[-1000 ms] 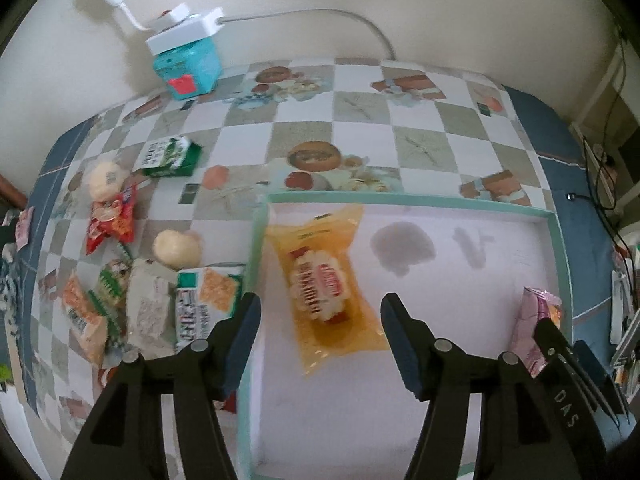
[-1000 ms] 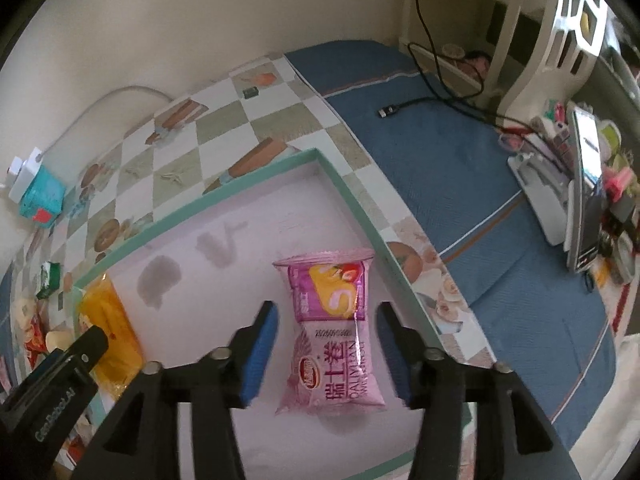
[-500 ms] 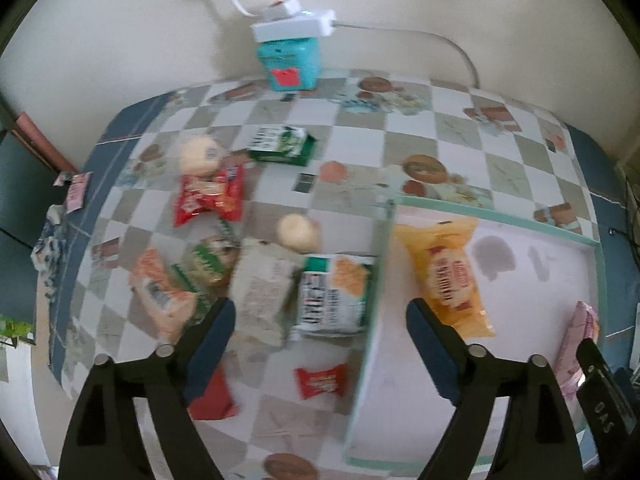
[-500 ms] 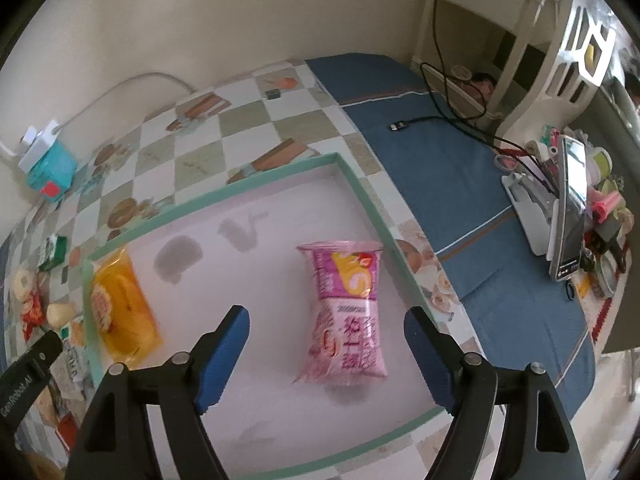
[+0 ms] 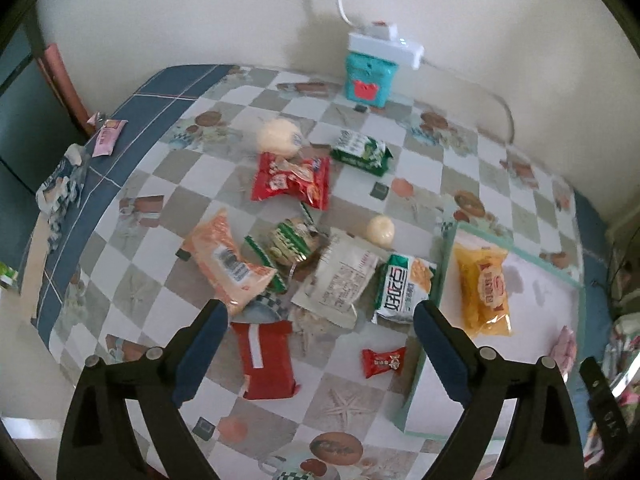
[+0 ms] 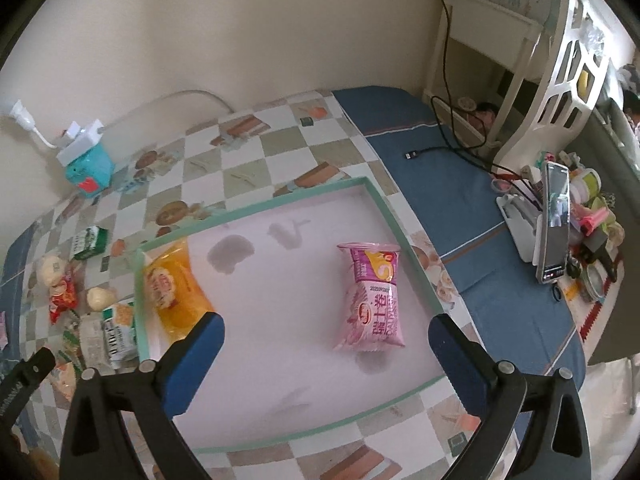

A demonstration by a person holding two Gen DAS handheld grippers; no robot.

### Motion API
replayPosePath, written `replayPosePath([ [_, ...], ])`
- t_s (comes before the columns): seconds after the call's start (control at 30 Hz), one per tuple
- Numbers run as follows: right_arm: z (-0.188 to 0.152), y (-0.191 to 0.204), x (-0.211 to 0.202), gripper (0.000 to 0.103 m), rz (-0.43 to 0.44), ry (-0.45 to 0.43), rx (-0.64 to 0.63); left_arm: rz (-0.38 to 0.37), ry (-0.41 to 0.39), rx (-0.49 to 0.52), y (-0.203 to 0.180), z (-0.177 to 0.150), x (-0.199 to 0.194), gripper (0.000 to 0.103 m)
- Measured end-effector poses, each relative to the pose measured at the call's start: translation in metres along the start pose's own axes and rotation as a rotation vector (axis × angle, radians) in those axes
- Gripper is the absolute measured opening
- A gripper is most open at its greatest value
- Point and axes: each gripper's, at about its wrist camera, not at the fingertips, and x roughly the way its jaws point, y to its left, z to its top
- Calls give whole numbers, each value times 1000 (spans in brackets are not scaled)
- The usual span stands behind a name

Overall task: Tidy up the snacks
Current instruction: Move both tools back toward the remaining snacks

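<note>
Your left gripper hangs above the loose snacks with its fingers spread wide and nothing between them; they have just been opening. Your right gripper hovers over the tray, its fingers also spread wide after just opening, clear of the pink packet that lies flat on the tray floor near its right wall. The yellow packet lies inside the tray along its left wall. The tray sits toward the right side of the checked tabletop. Left of the tray, on the tabletop, lie the green-and-white packet just beside the tray wall, a white packet, a small red candy and a red packet.
</note>
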Motion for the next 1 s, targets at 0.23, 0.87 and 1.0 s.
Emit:
replayPosePath([
  [0.23, -8, 21, -21, 103, 8, -34, -27, -56, -33, -81, 40, 3, -12, 94],
  [0.87, -48, 153, -29, 103, 133, -7, -234, 221, -54, -275, 188, 16, -4, 94],
  [1.0, -58, 178, -25, 103, 153, 11, -274, 200, -26, -340, 210, 14, 4, 94],
])
